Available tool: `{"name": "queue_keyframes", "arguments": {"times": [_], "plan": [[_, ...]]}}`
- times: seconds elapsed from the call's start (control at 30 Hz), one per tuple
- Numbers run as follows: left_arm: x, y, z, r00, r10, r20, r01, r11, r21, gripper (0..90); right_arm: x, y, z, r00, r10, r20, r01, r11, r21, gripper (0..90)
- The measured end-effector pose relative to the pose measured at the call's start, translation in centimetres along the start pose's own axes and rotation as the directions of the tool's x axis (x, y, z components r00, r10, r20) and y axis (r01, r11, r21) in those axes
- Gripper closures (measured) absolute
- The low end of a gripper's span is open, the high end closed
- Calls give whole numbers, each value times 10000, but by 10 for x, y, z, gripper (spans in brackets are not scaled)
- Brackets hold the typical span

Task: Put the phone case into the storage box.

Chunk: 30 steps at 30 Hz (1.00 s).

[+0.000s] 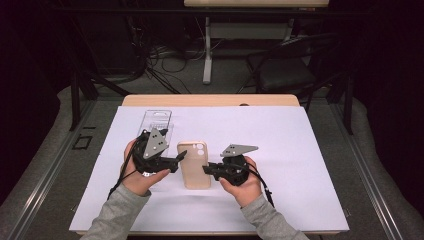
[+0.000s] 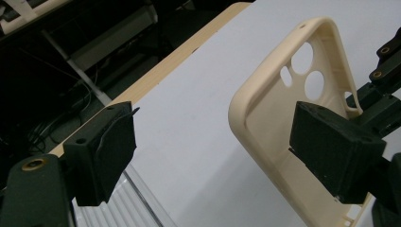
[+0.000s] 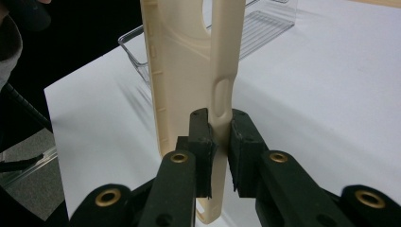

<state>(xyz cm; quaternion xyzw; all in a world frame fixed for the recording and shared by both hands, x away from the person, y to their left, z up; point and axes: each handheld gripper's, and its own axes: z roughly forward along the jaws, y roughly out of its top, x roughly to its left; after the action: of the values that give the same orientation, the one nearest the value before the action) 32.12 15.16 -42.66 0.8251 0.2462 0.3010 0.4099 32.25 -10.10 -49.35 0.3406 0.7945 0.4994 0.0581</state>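
At the left of the white paper-covered table (image 1: 300,150) lies a clear, ribbed plastic packaging tray (image 1: 156,121), just behind the left gripper (image 1: 181,157). That gripper's jaws stand wide apart astride the near long edge of the cream-coloured, soft plastic phone case with camera cut-outs (image 1: 194,164); in the left gripper view one pad sits inside the case's hollow (image 2: 302,85) and the other is well clear of it, so nothing is clamped. To the right, the right gripper (image 1: 207,170) is pinched narrow on the case's opposite side wall, the pads pressing the thin rim near a button slot (image 3: 220,101), holding the case tilted off the paper. The step looks like a two-handed grasp being set up. Next, the left jaws probably need to close on their rim without twisting the flexible case.
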Motion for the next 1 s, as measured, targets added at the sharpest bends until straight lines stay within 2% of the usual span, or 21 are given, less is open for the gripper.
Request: {"name": "queue_keyframes", "arguments": {"times": [0.17, 0.23, 0.63, 1.0], "plan": [[-2, 1, -1, 9995, 277, -129, -276, 9996, 74, 175, 1, -1, 1, 10000, -84, -4, 84, 10000, 39, 812], [-2, 1, -1, 9992, 364, -147, -362, 9993, 86, 209, 2, -1, 2, 10000, -89, -22, 89, 9999, 60, 812], [-4, 2, -3, 9978, 635, -208, -631, 9978, 188, 332, 4, -1, 3, 9997, -244, 36, 244, 9996, 134, 812], [-7, 3, -4, 9931, 1102, -407, -1096, 9938, 169, 432, 5, -2, 3, 9997, -239, 14, 239, 9996, 131, 812]]}}
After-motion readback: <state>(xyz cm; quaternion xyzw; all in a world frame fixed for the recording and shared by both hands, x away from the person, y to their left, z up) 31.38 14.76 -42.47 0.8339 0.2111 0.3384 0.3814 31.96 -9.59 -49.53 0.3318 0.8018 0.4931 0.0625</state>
